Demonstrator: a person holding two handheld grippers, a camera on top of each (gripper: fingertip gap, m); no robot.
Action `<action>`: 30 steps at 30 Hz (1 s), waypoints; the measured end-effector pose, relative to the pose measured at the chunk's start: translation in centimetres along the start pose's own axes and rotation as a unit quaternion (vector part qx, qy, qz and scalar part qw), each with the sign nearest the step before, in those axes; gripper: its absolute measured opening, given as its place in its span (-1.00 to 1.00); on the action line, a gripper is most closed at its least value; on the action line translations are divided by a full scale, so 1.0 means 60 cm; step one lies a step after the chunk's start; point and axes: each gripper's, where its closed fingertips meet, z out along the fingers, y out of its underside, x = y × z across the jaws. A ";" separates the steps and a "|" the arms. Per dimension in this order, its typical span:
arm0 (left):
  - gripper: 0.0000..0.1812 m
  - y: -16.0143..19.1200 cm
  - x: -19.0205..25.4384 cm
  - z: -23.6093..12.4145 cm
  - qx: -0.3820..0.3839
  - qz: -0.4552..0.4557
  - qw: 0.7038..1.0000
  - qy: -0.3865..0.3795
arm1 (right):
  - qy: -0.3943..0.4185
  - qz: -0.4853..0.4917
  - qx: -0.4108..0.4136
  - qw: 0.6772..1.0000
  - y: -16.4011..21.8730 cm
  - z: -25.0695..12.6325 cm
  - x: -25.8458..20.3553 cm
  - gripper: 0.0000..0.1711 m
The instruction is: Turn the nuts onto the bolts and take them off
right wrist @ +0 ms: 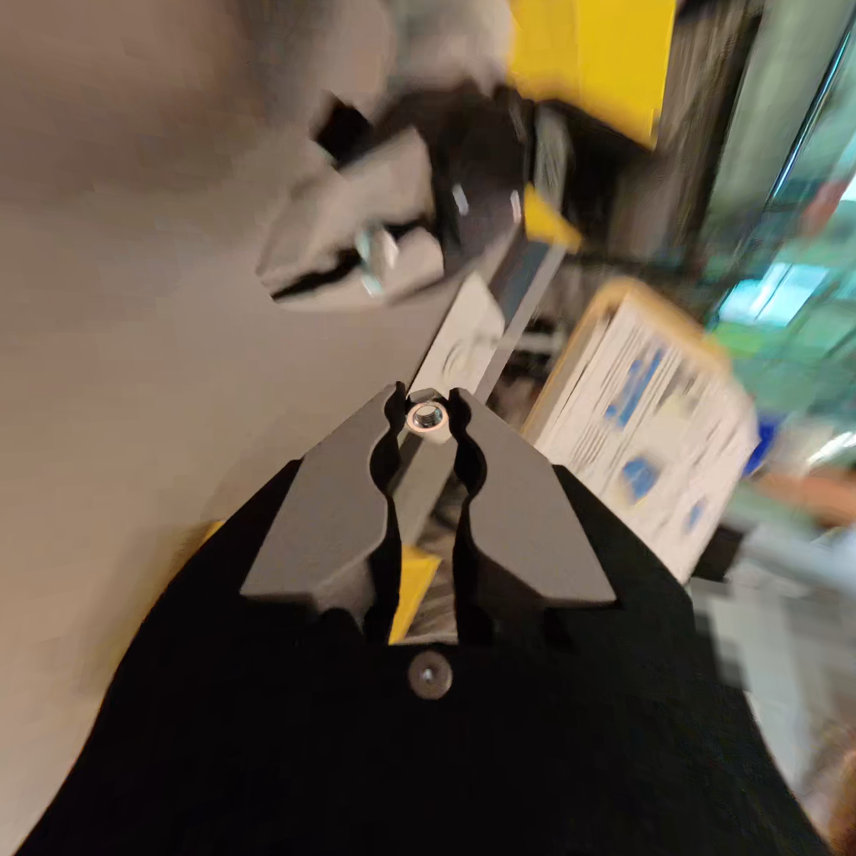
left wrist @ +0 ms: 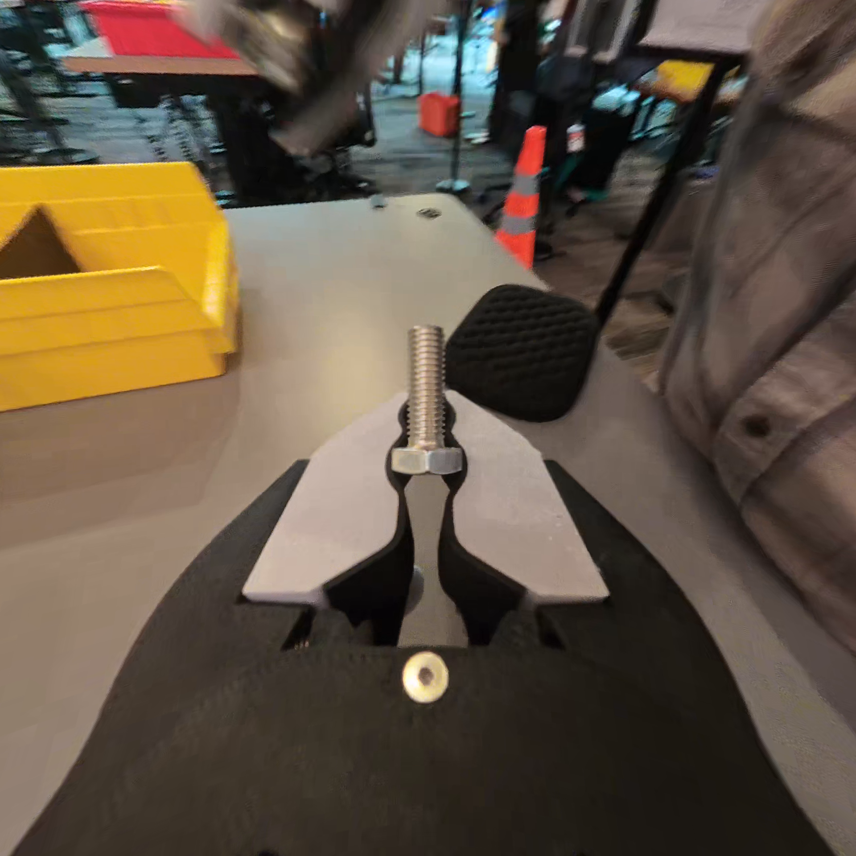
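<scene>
Grey tabletop (left wrist: 324, 287) fills the left wrist view, with a busy workshop floor, an orange traffic cone (left wrist: 525, 194) and a red crate beyond its far edge. Taking the bolt (left wrist: 426, 403) as landmark: the left gripper (left wrist: 426, 431) is clamped on it, hex head seated in the notch between the grey fingers (left wrist: 343, 519), threaded shank running straight forward along the finger axis and standing clear past the tips. It is bright steel, its thread bare, with no nut on it. Just right of the shank's end lies a black textured pad (left wrist: 519, 352); well left of the bolt sits a yellow bin (left wrist: 111, 296). Two small nuts (left wrist: 426, 213) lie far beyond the bolt near the table's far edge.

Right wrist view, heavily motion-blurred: the right gripper (right wrist: 426, 414) pinches a small silver nut (right wrist: 426, 417) at its very tips, threaded bore facing back toward the camera. Up and left of that nut, well apart, the left gripper (right wrist: 370, 264) shows with the bolt. My judgement: the bore's axis must be brought in line with the shank before turning, or the thread may cross.
</scene>
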 end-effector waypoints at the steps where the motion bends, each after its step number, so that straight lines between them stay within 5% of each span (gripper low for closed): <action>1: -0.91 0.000 -0.007 -0.004 0.002 0.002 1.000 -0.012 | 0.010 0.080 -0.020 0.997 0.052 -0.004 0.014 -0.80; 6: -0.91 0.011 -0.042 -0.005 -0.003 -0.002 0.998 -0.069 | 0.004 0.443 -0.110 0.890 0.316 -0.022 -0.037 -0.80; 12: -0.91 0.039 -0.067 0.011 -0.030 -0.003 0.994 -0.106 | -0.122 0.585 -0.205 0.775 0.470 0.049 -0.233 -0.80; 16: -0.91 0.053 -0.070 0.012 -0.038 -0.008 0.993 -0.108 | -0.168 0.583 -0.267 0.748 0.517 0.091 -0.320 -0.80; 22: -0.91 0.061 -0.078 0.011 -0.043 -0.012 0.992 -0.115 | -0.181 0.557 -0.292 0.756 0.514 0.099 -0.317 -0.65; 26: -0.91 0.054 -0.084 0.007 -0.034 -0.017 0.991 -0.132 | -0.086 0.528 -0.285 0.795 0.501 0.058 -0.220 -0.55; 30: -0.91 0.027 -0.078 0.003 0.011 -0.036 0.993 -0.116 | -0.037 0.496 -0.063 0.865 0.289 0.027 -0.075 -0.66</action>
